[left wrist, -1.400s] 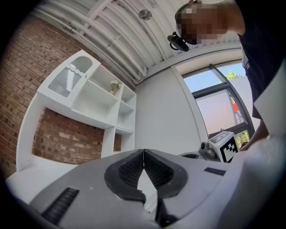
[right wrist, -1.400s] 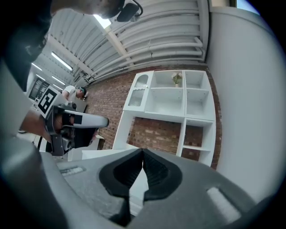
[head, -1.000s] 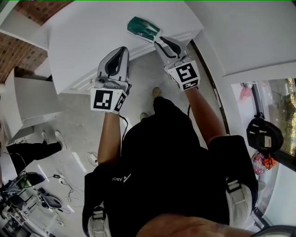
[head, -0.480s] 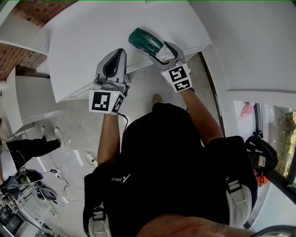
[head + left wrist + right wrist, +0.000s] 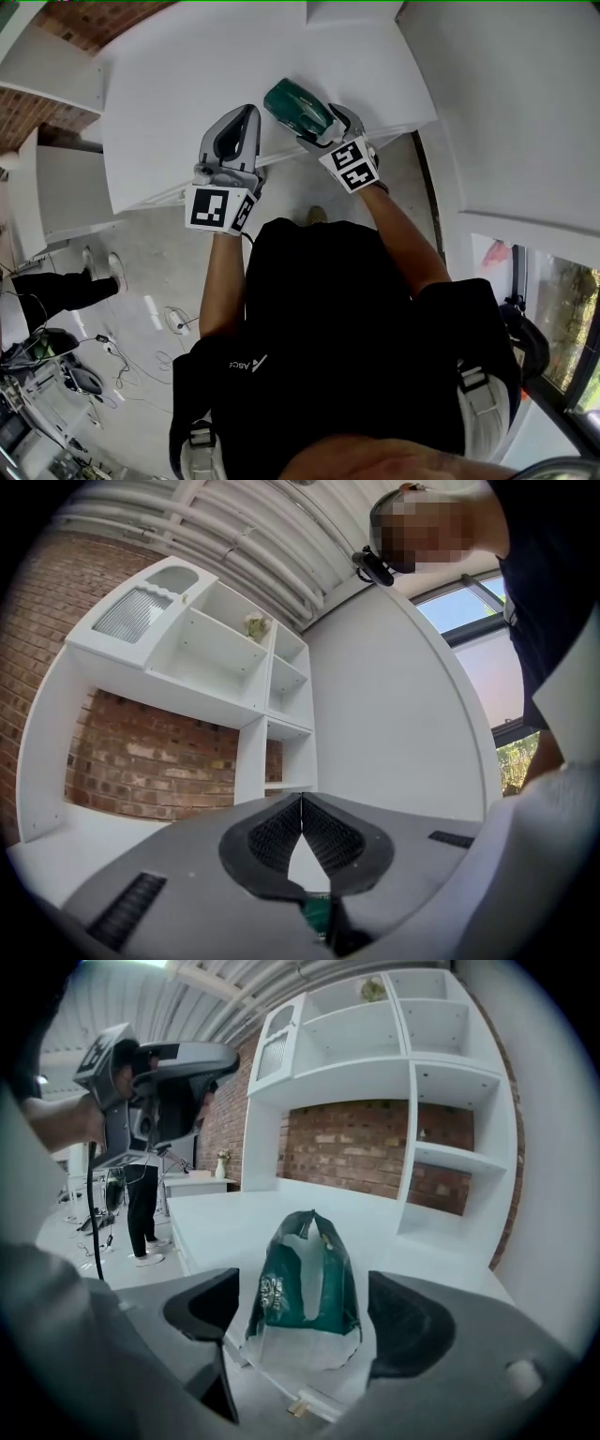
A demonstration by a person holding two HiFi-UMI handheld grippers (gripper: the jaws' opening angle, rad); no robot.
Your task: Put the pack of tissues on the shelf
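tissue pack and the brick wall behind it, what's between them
Only bare white countertop between tissue pack and brick wall, in the right gripper view.

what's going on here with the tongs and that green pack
A person holds tongs in each hand. The right tongs are opening around the green and white plastic pack of tissues, which lies on the white countertop near its front edge, pads clear of it. The left tongs are shut and empty, raised alongside.

Brick wall [image 5: 347, 1152], floor cables [image 5: 178, 323], and a bystander [image 5: 141, 1208] in black trousers.
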